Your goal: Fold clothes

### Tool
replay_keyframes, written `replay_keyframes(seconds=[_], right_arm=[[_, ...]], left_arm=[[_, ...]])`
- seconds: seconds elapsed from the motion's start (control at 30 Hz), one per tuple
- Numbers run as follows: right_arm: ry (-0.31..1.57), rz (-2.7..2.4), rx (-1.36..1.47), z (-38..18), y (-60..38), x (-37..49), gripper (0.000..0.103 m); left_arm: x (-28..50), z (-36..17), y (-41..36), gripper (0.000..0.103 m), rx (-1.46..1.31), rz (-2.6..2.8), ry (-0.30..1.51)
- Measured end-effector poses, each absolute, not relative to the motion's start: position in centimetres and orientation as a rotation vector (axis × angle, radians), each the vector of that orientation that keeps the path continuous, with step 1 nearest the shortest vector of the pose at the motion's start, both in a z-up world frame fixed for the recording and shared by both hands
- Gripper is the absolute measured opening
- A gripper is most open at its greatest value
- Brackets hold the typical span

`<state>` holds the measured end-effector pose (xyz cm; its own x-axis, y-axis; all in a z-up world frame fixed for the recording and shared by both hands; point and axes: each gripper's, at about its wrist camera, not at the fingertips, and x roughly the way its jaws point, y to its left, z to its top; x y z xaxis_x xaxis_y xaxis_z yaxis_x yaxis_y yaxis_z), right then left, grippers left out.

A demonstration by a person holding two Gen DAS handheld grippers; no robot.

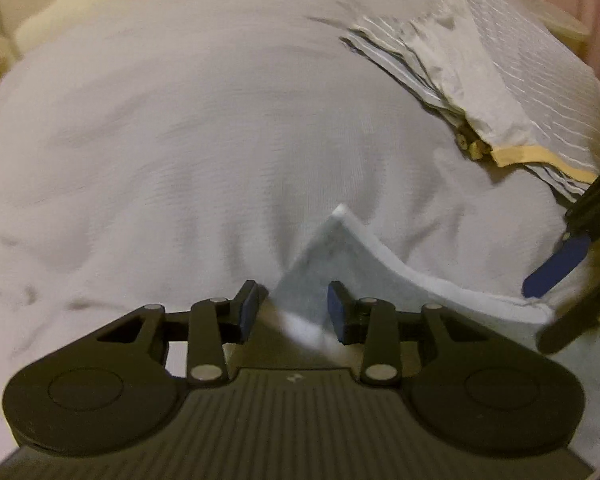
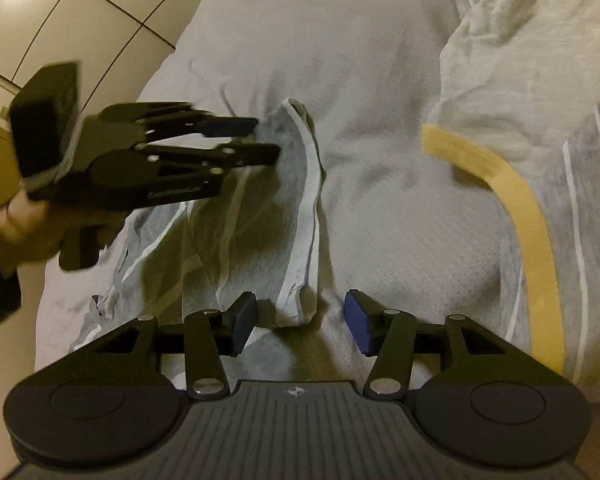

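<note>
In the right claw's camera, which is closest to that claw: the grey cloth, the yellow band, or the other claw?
1. Grey cloth: its end lies between the right claw fingers.
2. Yellow band: off to the right.
3. Left claw: farthest, upper left, at the cloth's far tip.

- You had a pale grey garment with white piping (image 2: 300,184) in front of you.
- Your black left gripper (image 1: 293,312) and black right gripper (image 2: 300,318) both wore dark blue finger pads (image 2: 358,320).
- The grey top with thin white stripes (image 2: 580,168) carried a mustard-yellow band (image 2: 536,240).
- The bed cover (image 1: 180,128) was plain whitish grey.
</note>
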<state>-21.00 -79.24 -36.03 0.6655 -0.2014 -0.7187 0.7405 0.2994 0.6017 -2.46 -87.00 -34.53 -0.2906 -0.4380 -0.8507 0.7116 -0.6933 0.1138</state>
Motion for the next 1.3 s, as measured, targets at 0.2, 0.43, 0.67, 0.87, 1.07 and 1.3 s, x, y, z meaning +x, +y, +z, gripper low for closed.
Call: replay_keyframes(seconds=[0.2,0.43,0.67,0.87,1.07,1.3], right_arm=[[0.577,-0.665,1.068,-35.6,-78.8,-21.3,0.054],[0.545,-0.673,1.069,-35.7,-79.3,-21.0,0.054],[0.461,-0.763,1.177,-36.1,-81.7,-21.8,0.009],[0.527,-0.974,0.946,-32.7,-80.5,-23.2,0.019],[0.6,-0.811,0.851,-31.3,-77.7,-20.1,0.023],[0.747,-0.698,0.858,-33.9,-76.3,-16.3,0.024]], left_arm=[[-1.7,-32.7,-86.8,0.0,1.068,-1.999,0.293],[-0.7,-32.7,-87.6,0.0,0.985,-1.929,0.334],[0.1,-34.0,-87.4,0.001,0.981,-1.858,0.4],[2.2,-33.1,-87.0,0.005,0.944,-1.78,0.412],[7.4,-28.6,-84.0,0.017,0.778,-1.678,0.46],[16.0,-25.1,-72.6,0.025,0.709,-1.39,0.553]])
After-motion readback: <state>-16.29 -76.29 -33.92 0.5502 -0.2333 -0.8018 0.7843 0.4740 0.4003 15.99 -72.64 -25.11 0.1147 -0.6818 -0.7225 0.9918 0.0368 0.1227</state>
